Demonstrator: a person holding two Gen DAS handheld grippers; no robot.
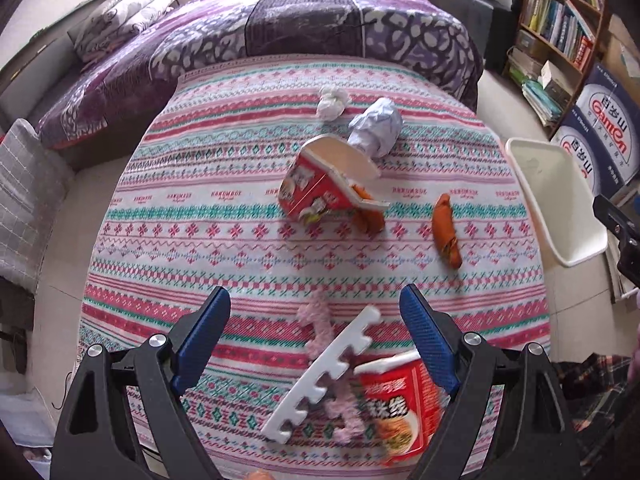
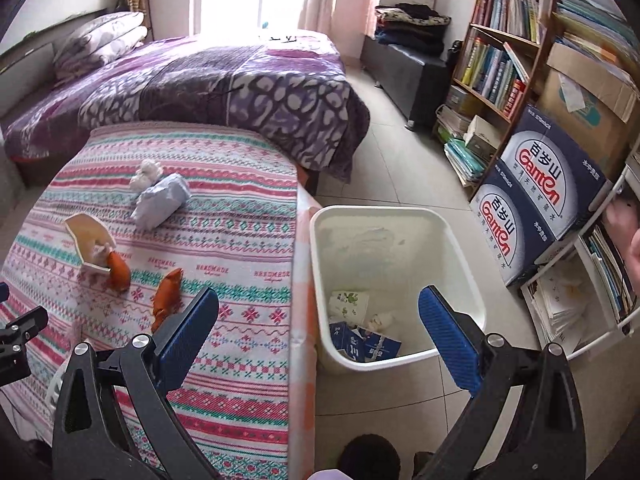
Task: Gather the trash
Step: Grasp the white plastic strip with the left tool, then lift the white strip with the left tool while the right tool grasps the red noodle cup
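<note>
My left gripper [image 1: 316, 300] is open above the patterned table [image 1: 200, 240]. Below and between its fingers lie a white comb-shaped foam piece [image 1: 324, 372], a pink fuzzy strip [image 1: 320, 328] and a red noodle cup [image 1: 400, 396], blurred. Farther off are a torn red noodle cup [image 1: 320, 184], two orange wrappers [image 1: 446, 230], a crumpled bluish paper [image 1: 376, 126] and a white tissue ball [image 1: 332, 102]. My right gripper [image 2: 318, 300] is open and empty over the near rim of the white bin [image 2: 396, 216], which holds some paper trash [image 2: 360, 340].
A bed with a purple quilt [image 2: 224, 84] stands behind the table. Bookshelves [image 2: 504, 60] and blue cartons [image 2: 540, 196] line the right wall. The bin stands on tiled floor [image 2: 400, 168] beside the table's right edge.
</note>
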